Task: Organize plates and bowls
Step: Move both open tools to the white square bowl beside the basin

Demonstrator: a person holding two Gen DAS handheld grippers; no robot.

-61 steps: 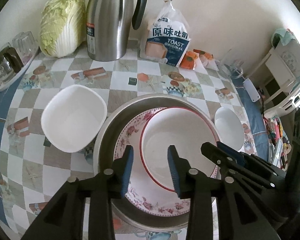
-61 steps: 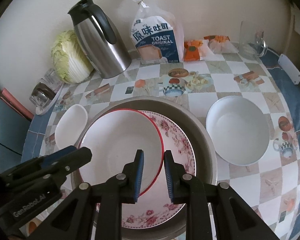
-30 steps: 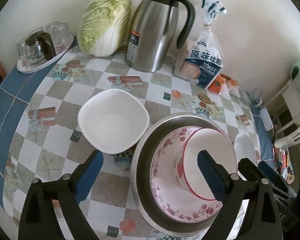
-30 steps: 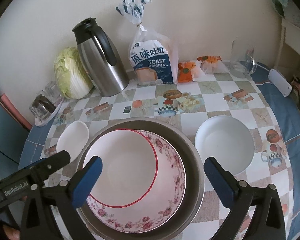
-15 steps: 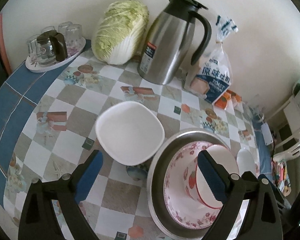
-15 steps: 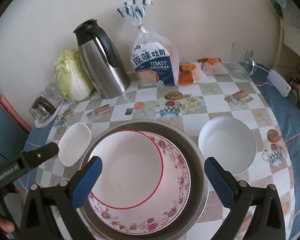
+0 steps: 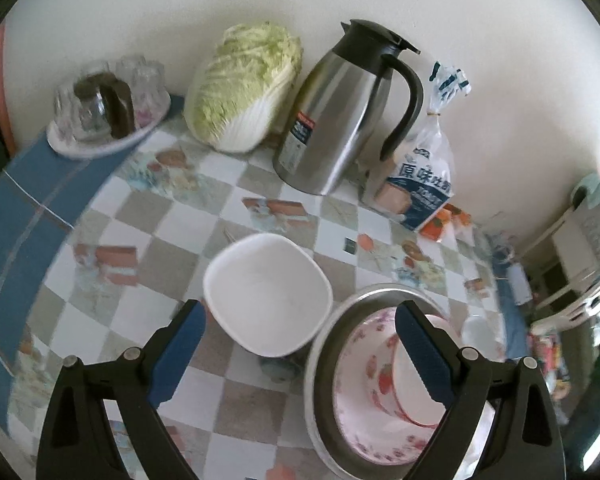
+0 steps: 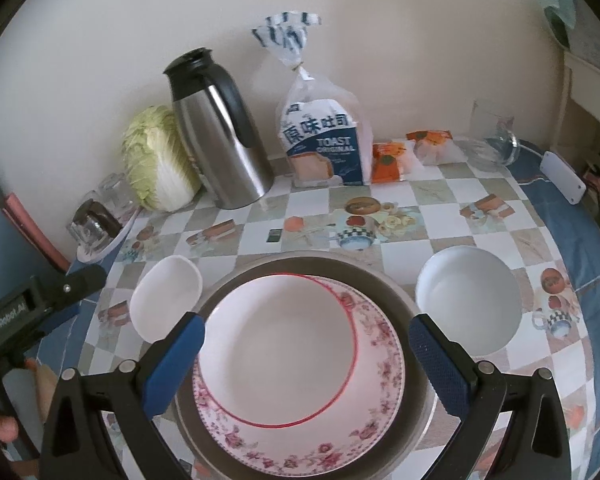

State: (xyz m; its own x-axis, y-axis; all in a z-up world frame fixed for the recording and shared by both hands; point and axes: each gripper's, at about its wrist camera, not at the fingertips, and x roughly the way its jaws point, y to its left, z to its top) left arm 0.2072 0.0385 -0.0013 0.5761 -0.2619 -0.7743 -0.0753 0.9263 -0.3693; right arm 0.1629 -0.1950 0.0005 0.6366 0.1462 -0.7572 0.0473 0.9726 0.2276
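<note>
A steel basin (image 8: 414, 364) holds a floral plate (image 8: 380, 392), and a red-rimmed white bowl (image 8: 280, 352) rests on the plate. My right gripper (image 8: 306, 354) is open and empty above them. A white square bowl (image 7: 266, 290) sits left of the basin (image 7: 320, 360); it also shows in the right wrist view (image 8: 166, 300). My left gripper (image 7: 300, 344) is open and empty, above the square bowl's near edge. A round white bowl (image 8: 468, 304) sits right of the basin.
At the back wall stand a cabbage (image 7: 244, 84), a steel thermos jug (image 7: 348, 108), a toast bag (image 8: 324, 140), orange snack packs (image 8: 392, 160) and a glass jug (image 8: 496, 140). A tray of glasses (image 7: 104, 120) sits at the far left.
Both grippers opened wide and rose from the red-rimmed bowl in the basin. My left gripper moved left and now faces the white square bowl.
</note>
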